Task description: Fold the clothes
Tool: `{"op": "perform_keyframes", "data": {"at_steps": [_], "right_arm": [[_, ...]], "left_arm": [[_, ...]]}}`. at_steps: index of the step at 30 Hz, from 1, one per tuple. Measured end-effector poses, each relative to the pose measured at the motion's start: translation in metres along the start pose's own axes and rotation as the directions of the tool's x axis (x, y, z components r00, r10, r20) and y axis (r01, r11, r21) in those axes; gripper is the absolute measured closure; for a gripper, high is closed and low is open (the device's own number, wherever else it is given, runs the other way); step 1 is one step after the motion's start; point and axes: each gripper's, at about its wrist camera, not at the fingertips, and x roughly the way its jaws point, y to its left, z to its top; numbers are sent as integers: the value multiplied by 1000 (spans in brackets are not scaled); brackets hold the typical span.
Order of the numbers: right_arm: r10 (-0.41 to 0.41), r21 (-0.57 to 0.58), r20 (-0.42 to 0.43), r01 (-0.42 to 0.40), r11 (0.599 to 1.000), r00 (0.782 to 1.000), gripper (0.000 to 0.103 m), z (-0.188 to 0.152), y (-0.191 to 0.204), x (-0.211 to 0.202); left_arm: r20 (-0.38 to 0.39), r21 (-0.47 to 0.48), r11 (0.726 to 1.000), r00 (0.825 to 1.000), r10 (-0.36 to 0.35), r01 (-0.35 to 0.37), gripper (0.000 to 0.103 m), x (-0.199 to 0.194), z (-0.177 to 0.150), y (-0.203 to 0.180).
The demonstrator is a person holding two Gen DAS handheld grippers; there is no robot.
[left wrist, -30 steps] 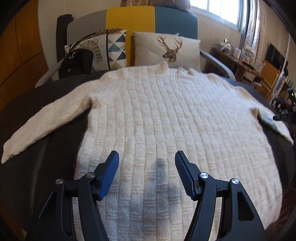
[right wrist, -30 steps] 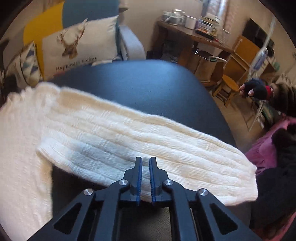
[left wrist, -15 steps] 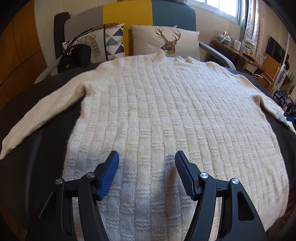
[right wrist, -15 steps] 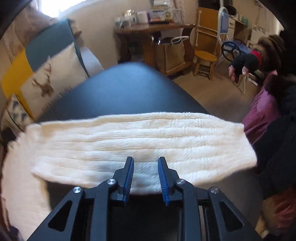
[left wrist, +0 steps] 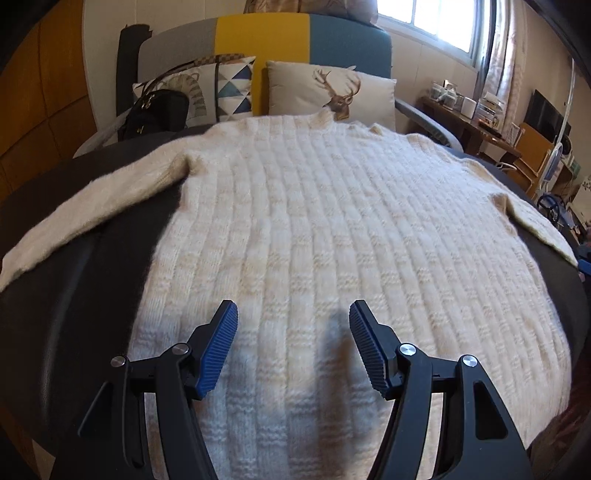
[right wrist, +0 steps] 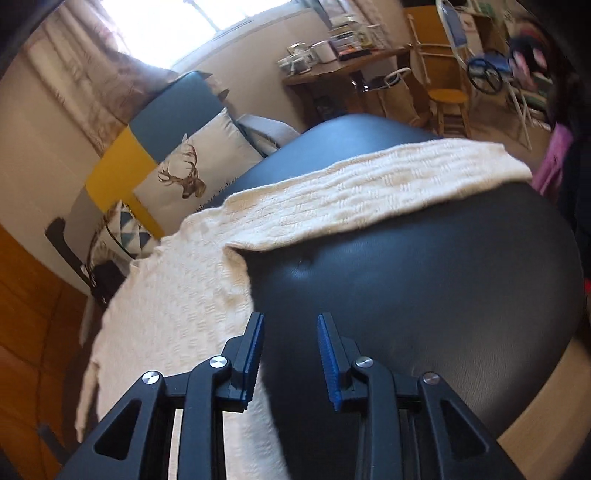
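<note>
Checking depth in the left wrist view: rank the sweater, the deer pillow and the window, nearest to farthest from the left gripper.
From the left gripper:
1. Sweater, directly beneath and ahead.
2. Deer pillow, beyond the collar, on the sofa.
3. Window, upper right, behind the sofa.

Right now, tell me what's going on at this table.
A person with a gripping tool in each hand is starting to fold a cream knitted sweater, which lies spread flat on a dark round table with both sleeves stretched out. The left tool hovers open over the sweater's lower part, gripping nothing. The right tool is open above the bare tabletop beside the sweater's edge, below the right sleeve, also empty. No fold has been made yet.
</note>
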Motion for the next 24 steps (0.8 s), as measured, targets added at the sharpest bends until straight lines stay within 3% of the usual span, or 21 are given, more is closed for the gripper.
{"op": "perform_keyframes", "data": {"at_steps": [3, 7, 12, 18, 24], "right_arm": [[-32, -42, 2, 32, 999, 999, 74, -13, 10, -16], [-30, -14, 19, 30, 999, 999, 74, -15, 16, -29], [-42, -18, 8, 42, 999, 999, 74, -5, 37, -27], [2, -122, -59, -9, 992, 998, 74, 15, 82, 16], [-10, -250, -109, -18, 968, 994, 74, 53, 136, 73]], "left_arm": [[15, -27, 999, 999, -32, 33, 37, -5, -3, 8], [31, -46, 997, 998, -57, 58, 37, -13, 1, 14], [50, -51, 999, 999, -3, 6, 37, -16, 15, 17], [79, -45, 998, 995, 54, -51, 37, -25, 23, 22], [77, -39, 996, 994, 81, -78, 37, -19, 29, 24]]}}
